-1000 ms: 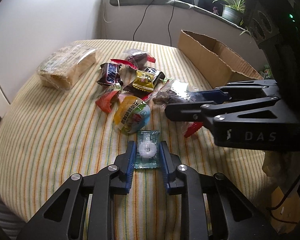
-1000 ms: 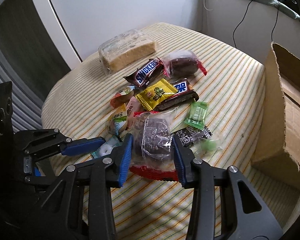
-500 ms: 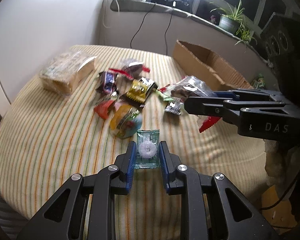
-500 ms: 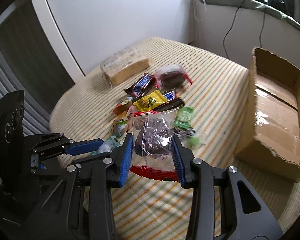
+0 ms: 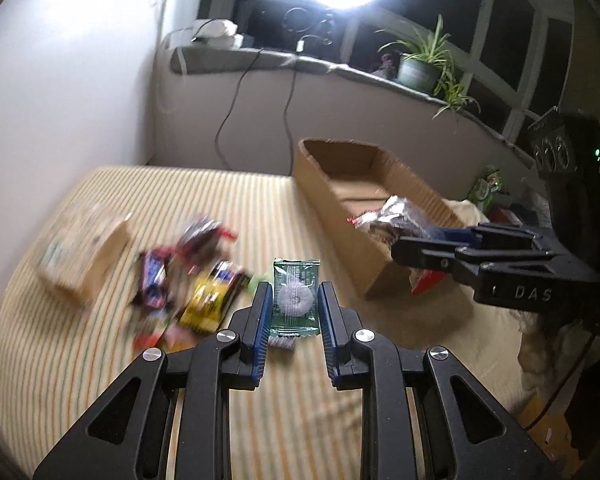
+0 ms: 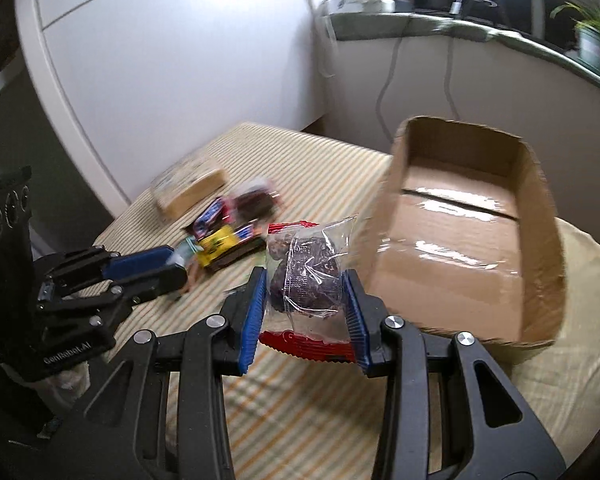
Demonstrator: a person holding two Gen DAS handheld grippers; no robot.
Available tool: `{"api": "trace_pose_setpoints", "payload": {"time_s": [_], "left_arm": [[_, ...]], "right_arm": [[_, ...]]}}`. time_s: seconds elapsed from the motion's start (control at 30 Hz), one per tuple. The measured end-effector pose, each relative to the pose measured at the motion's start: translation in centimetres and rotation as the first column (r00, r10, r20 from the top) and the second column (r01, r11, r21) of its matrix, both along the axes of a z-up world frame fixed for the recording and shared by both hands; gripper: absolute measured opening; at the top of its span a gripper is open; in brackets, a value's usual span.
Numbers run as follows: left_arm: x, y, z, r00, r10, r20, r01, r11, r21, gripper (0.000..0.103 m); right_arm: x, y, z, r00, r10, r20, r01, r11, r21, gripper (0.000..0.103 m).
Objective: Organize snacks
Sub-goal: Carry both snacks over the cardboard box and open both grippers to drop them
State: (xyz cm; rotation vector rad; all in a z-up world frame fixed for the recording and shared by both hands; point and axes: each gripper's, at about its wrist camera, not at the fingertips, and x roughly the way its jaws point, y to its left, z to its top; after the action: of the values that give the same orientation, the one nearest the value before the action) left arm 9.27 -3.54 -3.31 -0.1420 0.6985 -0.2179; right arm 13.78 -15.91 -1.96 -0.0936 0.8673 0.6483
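Striped tabletop (image 6: 308, 408) bare near | cardboard box (image 6: 540, 280) rim beside dark-snack bag (image 6: 306, 276)

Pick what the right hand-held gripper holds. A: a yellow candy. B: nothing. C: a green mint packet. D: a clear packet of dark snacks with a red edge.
D: the right hand-held gripper is shut on the clear packet of dark snacks, near the box.

I've lifted my left gripper (image 5: 293, 309) with the green mint packet (image 5: 296, 300) off the striped cloth (image 5: 100, 360), toward the cardboard box (image 6: 460, 232); my right gripper (image 6: 305, 303) has carried the clear dark-snack bag (image 6: 306, 276) up beside the box's near corner.
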Motion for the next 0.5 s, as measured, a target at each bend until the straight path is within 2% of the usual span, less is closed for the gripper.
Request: {"api": "trace_pose_setpoints", "payload": {"time_s": [0.2,0.4,0.5], "left_arm": [[3.9,-2.0,1.1,0.999,-0.045,0.021,0.045,0.999,-0.013,0.021],[7.1,-3.8,1.0,0.997,-0.08,0.002,0.08,0.996,-0.043,0.021],[8.7,-4.8,0.6,0.996,-0.085,-0.007,0.085,0.996,-0.035,0.021]], "right_arm": [[2.2,-3.3,0.6,0.997,-0.07,0.015,0.07,0.998,-0.001,0.039],[4.6,-6.2,0.3,0.99,-0.141,0.016,0.141,0.99,-0.009,0.039],[5.6,-7.6,0.0,0.985,-0.172,0.011,0.172,0.985,-0.014,0.039]]}}
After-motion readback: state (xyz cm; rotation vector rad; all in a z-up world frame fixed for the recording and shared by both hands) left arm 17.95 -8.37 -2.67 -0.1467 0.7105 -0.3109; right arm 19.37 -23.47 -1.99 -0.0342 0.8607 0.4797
